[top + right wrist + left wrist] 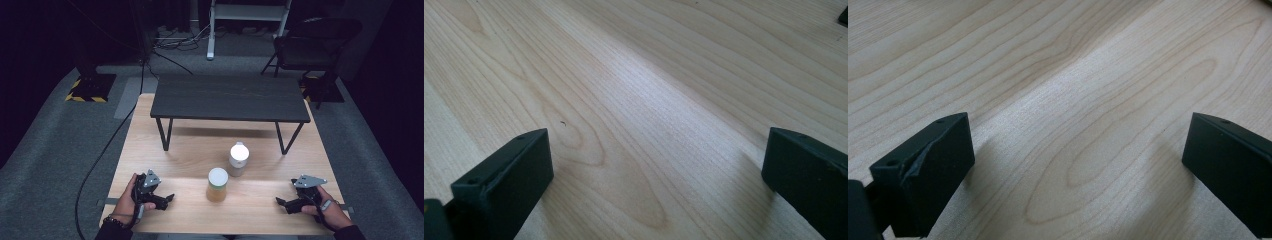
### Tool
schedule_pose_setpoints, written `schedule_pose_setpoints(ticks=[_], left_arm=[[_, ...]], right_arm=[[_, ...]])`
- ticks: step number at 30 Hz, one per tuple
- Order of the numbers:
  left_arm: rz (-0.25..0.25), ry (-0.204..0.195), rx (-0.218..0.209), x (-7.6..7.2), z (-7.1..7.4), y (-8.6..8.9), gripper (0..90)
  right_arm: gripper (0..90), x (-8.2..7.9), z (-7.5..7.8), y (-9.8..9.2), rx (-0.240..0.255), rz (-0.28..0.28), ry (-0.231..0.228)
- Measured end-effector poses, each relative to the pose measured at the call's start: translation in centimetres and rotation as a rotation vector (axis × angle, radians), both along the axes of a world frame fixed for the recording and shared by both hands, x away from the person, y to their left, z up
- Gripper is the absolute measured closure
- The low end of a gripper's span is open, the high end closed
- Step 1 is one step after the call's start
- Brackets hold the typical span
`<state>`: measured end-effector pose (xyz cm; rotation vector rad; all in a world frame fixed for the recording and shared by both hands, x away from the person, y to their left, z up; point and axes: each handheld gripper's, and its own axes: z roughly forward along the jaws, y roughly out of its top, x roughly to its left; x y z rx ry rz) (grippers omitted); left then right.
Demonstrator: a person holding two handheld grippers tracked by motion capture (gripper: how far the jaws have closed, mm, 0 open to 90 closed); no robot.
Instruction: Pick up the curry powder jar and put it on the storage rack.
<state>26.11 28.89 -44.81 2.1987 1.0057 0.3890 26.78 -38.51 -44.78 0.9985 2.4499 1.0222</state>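
Note:
Two capped bottles stand upright in the middle of the light wooden table (150,150): one with amber liquid and a white cap (217,185), and behind it to the right a paler one with a white cap (238,158). My left gripper (169,199) rests on the table at the front left, held by a hand, pointing right toward the bottles. It is open, and only bare wood lies between its jaws (1078,165). My right gripper (280,202) rests at the front right, pointing left, also open over bare wood (659,170).
A low black bench-like table (230,97) stands on the far half of the wooden table. Beyond it are grey carpet, a black chair (315,42), a white frame and floor cables. The wooden table's front edge lies just below both hands.

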Motion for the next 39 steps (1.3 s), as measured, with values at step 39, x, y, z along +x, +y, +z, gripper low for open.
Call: schedule_pose_setpoints(ticks=[39], left_arm=[[-0.002,-0.055,-0.014,-1.6,1.5,-1.9,2.1]], right_arm=[[0.0,0.1,0.0,0.0,0.000,0.005,0.000]])
